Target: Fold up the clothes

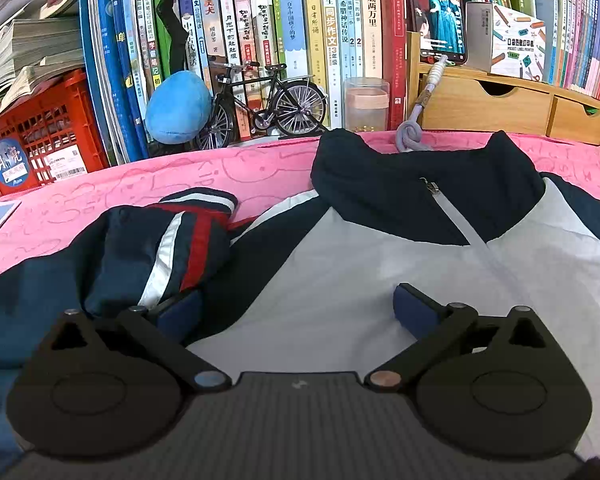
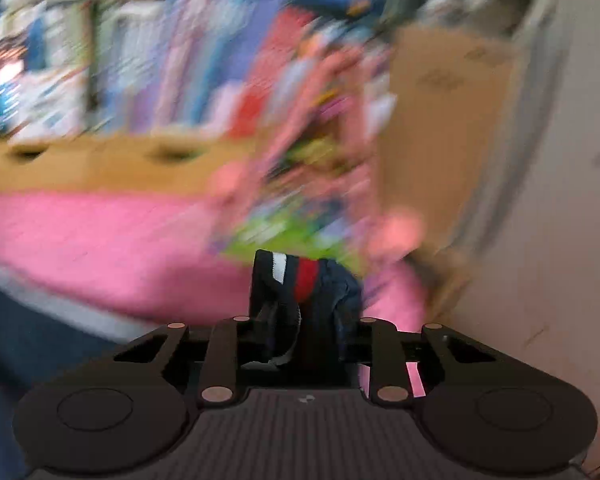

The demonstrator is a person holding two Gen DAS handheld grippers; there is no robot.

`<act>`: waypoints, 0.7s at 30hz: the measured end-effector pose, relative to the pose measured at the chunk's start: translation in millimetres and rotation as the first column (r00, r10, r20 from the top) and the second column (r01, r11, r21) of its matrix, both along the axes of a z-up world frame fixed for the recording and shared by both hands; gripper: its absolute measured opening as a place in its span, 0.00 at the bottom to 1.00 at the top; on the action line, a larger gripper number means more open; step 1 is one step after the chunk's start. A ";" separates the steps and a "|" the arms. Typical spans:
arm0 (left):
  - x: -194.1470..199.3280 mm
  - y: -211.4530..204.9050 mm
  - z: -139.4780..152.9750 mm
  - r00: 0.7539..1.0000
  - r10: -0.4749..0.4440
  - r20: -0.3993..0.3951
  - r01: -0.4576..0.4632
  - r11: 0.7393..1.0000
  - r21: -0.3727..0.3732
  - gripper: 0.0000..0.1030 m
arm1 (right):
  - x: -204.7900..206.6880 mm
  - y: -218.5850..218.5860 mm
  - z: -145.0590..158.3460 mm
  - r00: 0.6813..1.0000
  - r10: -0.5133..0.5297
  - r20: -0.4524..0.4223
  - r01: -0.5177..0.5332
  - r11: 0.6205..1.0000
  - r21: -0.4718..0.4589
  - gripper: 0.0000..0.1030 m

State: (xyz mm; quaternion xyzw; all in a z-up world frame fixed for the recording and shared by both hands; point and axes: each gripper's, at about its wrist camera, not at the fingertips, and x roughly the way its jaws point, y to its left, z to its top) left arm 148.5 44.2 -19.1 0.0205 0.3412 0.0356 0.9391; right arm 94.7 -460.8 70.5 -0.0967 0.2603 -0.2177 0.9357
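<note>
Left hand-held gripper (image 1: 296,312): jaws spread wide, nothing between them, hovering low over the jacket (image 1: 340,272). Its left pad (image 1: 180,312) sits at the folded-in sleeve (image 1: 172,248); whether it touches the cloth cannot be told. Its right pad (image 1: 414,310) is over the white chest panel.

Jacket: lies flat on the pink cloth (image 1: 140,184) covering the counter, front up, zip (image 1: 434,187) closed, navy collar (image 1: 420,160) toward the books (image 1: 260,20). The left sleeve, navy with white and red stripes, is folded in onto the body.

Right hand-held gripper (image 2: 304,320): jaws drawn narrow, clamped on a striped cuff (image 2: 300,280) of the same navy, white and red. The cuff stands up between the fingers, lifted clear of the pink cloth (image 2: 120,248). Background in this view is heavily motion-blurred; only a wooden drawer unit (image 2: 100,164) and a cardboard box (image 2: 440,140) can be made out.

Behind the jacket: model bicycle (image 1: 268,104), blue plush (image 1: 178,108), red crate (image 1: 40,136).
</note>
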 end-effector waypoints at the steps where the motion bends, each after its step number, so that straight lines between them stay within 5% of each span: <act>1: 0.2 0.4 0.0 1.000 0.001 -0.001 -0.001 1.000 -0.002 1.00 | 1.0 -12.3 10.2 0.999 -0.030 0.023 0.031 0.998 -0.048 0.26; 2: 0.4 0.5 0.1 1.000 0.001 -0.001 -0.001 1.000 -0.003 1.00 | 2.9 -21.7 14.4 0.998 -0.054 0.038 0.058 0.992 -0.110 0.23; 3: 0.4 0.1 0.2 1.000 0.002 -0.001 -0.002 1.000 -0.001 1.00 | 5.0 -30.5 17.4 0.996 -0.077 0.052 0.085 0.981 -0.173 0.06; 6: 0.2 -1.3 0.6 1.000 0.003 0.001 -0.003 1.000 0.007 1.00 | 12.9 -49.0 15.8 0.989 -0.134 0.062 0.147 0.939 -0.311 0.06; 10: -0.1 -3.5 1.2 1.000 0.006 0.004 -0.006 1.000 0.019 1.00 | 9.6 -60.3 8.5 0.991 -0.127 0.029 0.130 0.981 -0.142 0.12; 13: -0.3 -4.8 1.6 1.000 0.006 0.007 -0.006 1.000 0.027 1.00 | -6.1 -16.0 17.1 0.988 0.131 0.078 -0.138 0.987 0.083 0.24; 15: -0.3 -4.1 1.6 1.000 0.008 0.005 -0.009 1.000 0.019 1.00 | -6.1 36.6 18.3 0.931 0.349 0.108 -0.365 0.904 0.223 0.35; 17: -0.3 -3.4 1.6 1.000 0.010 0.004 -0.010 1.000 0.011 1.00 | 6.4 98.2 13.1 0.834 0.543 0.104 -0.545 0.775 0.320 0.35; 19: -0.5 -2.2 1.6 1.000 0.010 0.002 -0.010 1.000 0.001 1.00 | 29.1 170.2 -2.8 0.723 0.689 0.044 -0.651 0.658 0.379 0.35; 21: -0.1 -0.7 1.3 1.000 0.010 0.000 -0.010 1.000 -0.012 1.00 | 52.4 228.6 -22.4 0.635 0.772 -0.021 -0.695 0.583 0.421 0.35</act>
